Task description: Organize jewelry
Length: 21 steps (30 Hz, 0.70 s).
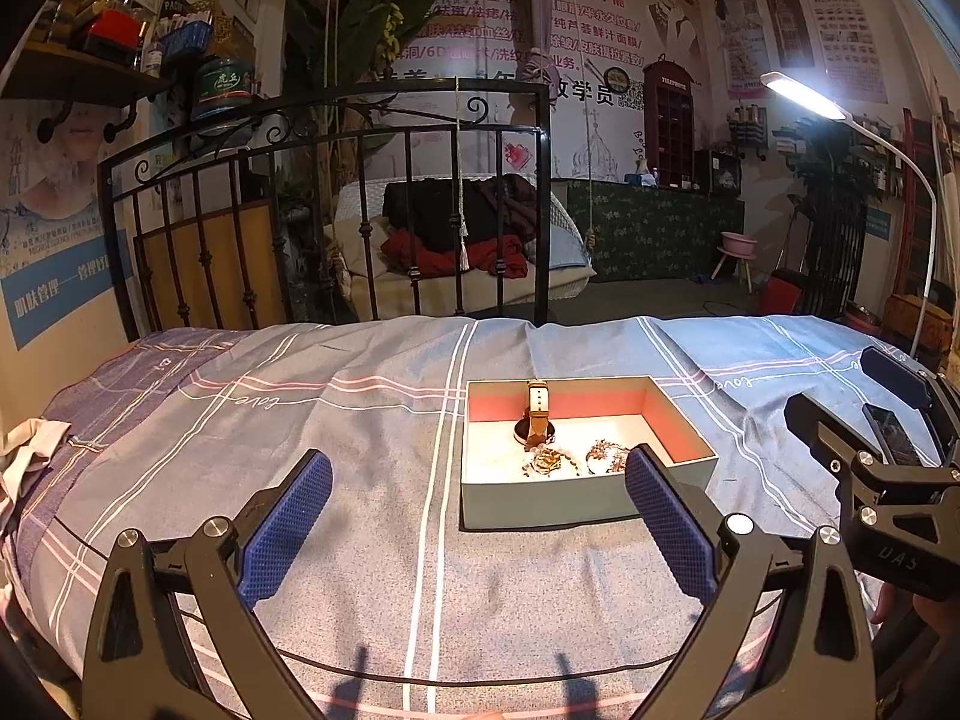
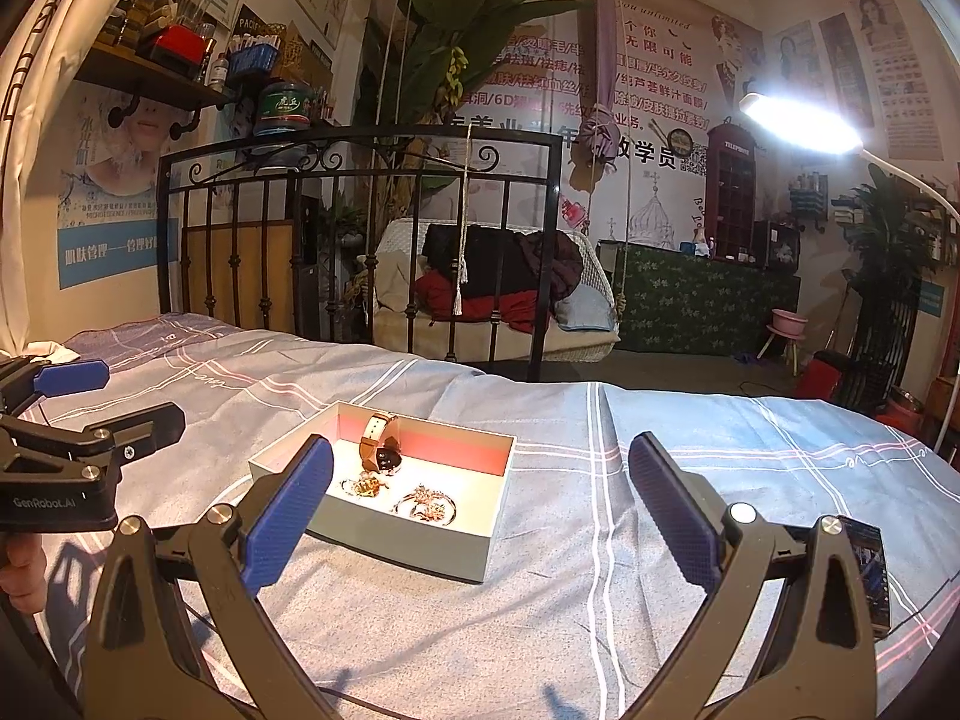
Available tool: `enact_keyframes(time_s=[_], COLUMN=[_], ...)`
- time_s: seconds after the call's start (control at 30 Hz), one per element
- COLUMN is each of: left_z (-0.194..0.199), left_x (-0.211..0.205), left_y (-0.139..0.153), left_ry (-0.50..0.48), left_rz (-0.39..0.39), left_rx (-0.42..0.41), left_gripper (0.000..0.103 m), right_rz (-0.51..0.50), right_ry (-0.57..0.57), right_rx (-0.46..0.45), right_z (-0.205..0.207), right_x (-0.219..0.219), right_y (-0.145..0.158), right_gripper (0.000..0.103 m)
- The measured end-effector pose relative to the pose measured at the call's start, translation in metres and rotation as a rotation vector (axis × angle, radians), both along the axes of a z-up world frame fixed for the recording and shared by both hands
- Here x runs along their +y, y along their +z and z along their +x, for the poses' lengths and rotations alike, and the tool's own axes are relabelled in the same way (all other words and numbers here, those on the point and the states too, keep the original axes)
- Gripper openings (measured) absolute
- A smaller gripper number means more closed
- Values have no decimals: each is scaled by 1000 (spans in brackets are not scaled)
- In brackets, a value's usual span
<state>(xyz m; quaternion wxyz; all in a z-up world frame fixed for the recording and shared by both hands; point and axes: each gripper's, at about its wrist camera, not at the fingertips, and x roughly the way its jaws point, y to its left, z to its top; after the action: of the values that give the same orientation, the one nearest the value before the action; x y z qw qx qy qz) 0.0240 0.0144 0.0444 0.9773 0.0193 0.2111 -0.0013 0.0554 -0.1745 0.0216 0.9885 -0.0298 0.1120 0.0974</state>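
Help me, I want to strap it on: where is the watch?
The watch leans against the far pink wall inside the open box on the bedspread, behind the bracelets in both views.

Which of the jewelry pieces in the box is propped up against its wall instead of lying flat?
The watch: its tan strap leans up the pink back wall of the box. The gold piece and the rose-gold piece lie flat on the floor in front.

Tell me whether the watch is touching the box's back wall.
Touching. In the right wrist view the watch has its strap leaning up against the pink back wall of the box.
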Motion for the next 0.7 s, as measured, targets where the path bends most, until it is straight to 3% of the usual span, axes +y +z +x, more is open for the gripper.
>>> enact_keyframes(time_s=[0.7], left_z=[-3], left_x=[-6], left_y=[2], left_ry=[5], left_rz=[21], left_rx=[-6], left_gripper=[96], right_rz=[-2], right_ry=[2], right_rx=[7], right_z=[-1], right_x=[1], right_y=[-1], right_gripper=[97])
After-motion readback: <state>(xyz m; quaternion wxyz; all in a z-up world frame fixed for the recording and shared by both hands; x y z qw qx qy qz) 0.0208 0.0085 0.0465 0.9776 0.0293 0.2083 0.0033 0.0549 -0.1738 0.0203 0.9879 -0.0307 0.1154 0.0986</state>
